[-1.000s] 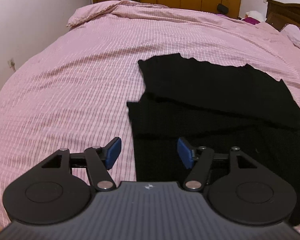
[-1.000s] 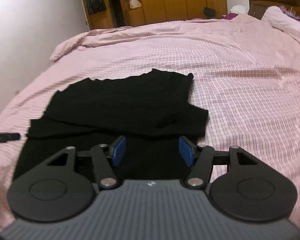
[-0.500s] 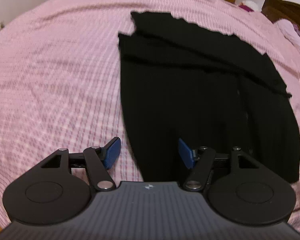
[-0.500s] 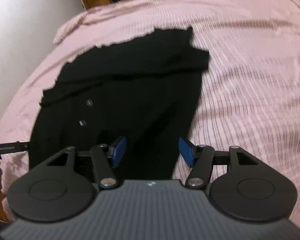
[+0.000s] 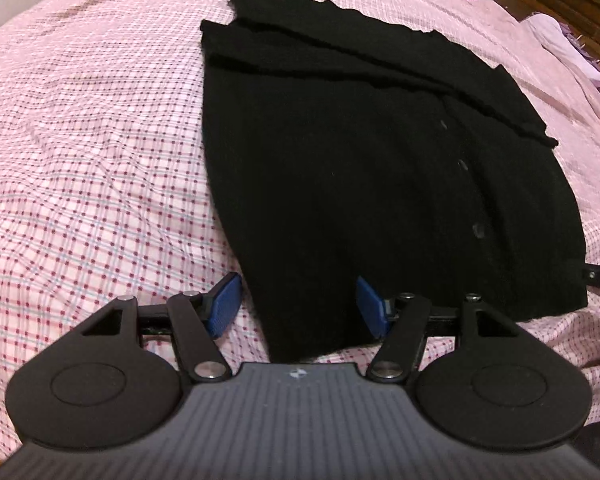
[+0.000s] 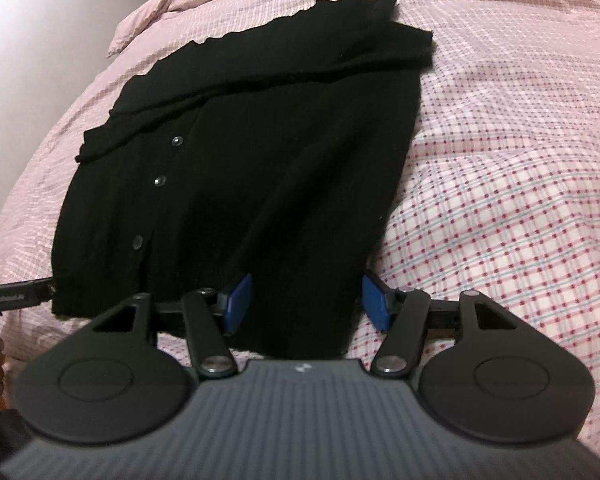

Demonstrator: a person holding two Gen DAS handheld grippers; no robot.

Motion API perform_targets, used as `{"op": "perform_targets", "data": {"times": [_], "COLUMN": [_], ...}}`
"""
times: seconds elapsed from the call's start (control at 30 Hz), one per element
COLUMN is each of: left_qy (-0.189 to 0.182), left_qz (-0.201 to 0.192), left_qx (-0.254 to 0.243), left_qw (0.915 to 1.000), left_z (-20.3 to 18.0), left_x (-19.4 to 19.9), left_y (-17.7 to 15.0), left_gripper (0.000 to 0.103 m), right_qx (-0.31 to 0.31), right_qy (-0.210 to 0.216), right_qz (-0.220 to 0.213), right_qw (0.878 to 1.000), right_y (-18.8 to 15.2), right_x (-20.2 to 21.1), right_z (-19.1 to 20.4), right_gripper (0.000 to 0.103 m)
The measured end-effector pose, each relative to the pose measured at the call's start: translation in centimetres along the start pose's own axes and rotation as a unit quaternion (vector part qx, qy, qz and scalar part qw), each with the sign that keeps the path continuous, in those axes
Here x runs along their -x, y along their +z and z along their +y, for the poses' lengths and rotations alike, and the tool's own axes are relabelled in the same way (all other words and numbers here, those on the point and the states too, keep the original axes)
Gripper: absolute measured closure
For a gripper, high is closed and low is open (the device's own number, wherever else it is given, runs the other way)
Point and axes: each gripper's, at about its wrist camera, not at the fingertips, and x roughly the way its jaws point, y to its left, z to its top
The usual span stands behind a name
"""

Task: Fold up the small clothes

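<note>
I see the black cardigan (image 5: pixel 372 168) spread flat on the pink checked bedspread (image 5: pixel 92 160), filling mid-frame, sleeves folded across its far end, buttons showing. My left gripper (image 5: pixel 298 306) tilts down over its near left corner, my right gripper (image 6: pixel 306 300) over its near right corner; both gape wide, gripping nothing.

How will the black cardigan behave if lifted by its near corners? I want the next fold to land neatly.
The black cardigan looks like a soft knit lying flat on the pink bedspread, so it will probably sag between the grips. Its folded-over sleeves lie loose and may slide off. It looks light.
</note>
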Motion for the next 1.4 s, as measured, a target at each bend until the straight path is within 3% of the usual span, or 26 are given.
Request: {"op": "perform_targets", "data": {"times": [0.13, 0.27, 0.33, 0.63, 0.8, 0.9, 0.97, 1.0, 1.03, 1.07, 1.13, 1.4], "left_qy": [-0.015, -0.026, -0.031, -0.036, -0.056, -0.071, -0.074, -0.074, -0.073, -0.071, -0.081, -0.097], "left_qz": [-0.002, -0.008, -0.009, -0.004, 0.000, -0.005, -0.007, -0.008, -0.010, -0.010, -0.007, 0.003], "left_qx": [-0.003, 0.008, 0.017, 0.026, 0.047, 0.057, 0.059, 0.059, 0.059, 0.060, 0.070, 0.096], "left_qw": [0.9999, 0.9996, 0.9993, 0.9990, 0.9974, 0.9958, 0.9955, 0.9955, 0.9956, 0.9956, 0.9943, 0.9906], "left_z": [-0.2, 0.2, 0.7, 1.6, 2.5, 2.8, 2.8, 2.9, 2.8, 2.8, 3.0, 4.0], "left_x": [0.0, 0.3, 0.5, -0.9, -1.2, -1.0, -0.9, -0.7, -0.5, -0.3, 0.1, -0.3], "left_y": [-0.2, -0.6, -0.7, -1.0, -0.9, -1.2, -1.3, -1.5, -1.6, -1.7, -2.0, -2.2], "left_gripper": [0.037, 0.055, 0.057, 0.057, 0.056, 0.056, 0.057, 0.058, 0.064, 0.076, 0.084, 0.083], "right_qx": [0.002, 0.010, 0.013, 0.028, 0.029, 0.027, 0.018, 0.010, 0.001, -0.004, -0.006, -0.020], "right_qy": [0.004, 0.003, 0.002, 0.011, 0.017, 0.015, 0.022, 0.027, 0.032, 0.036, 0.045, 0.058], "right_qz": [0.001, -0.001, -0.002, -0.003, -0.008, -0.013, -0.015, -0.012, -0.009, -0.010, -0.021, -0.036], "right_qw": [1.000, 1.000, 1.000, 1.000, 0.999, 0.999, 0.999, 1.000, 0.999, 0.999, 0.999, 0.997], "right_y": [-0.2, -0.3, -0.4, -0.6, -0.8, -0.8, -0.9, -1.0, -1.0, -1.1, -1.1, -0.9], "right_x": [-0.6, -1.0, -1.3, -1.6, -1.8, -1.8, -1.8, -1.9, -1.9, -1.8, -1.3, -0.5], "right_z": [-0.1, 0.0, 0.0, 0.2, 0.4, 0.3, -0.1, -0.3, -0.5, -0.7, -0.7, -1.0], "right_gripper": [0.041, 0.041, 0.041, 0.031, 0.032, 0.043, 0.068, 0.074, 0.084, 0.089, 0.092, 0.093]}}
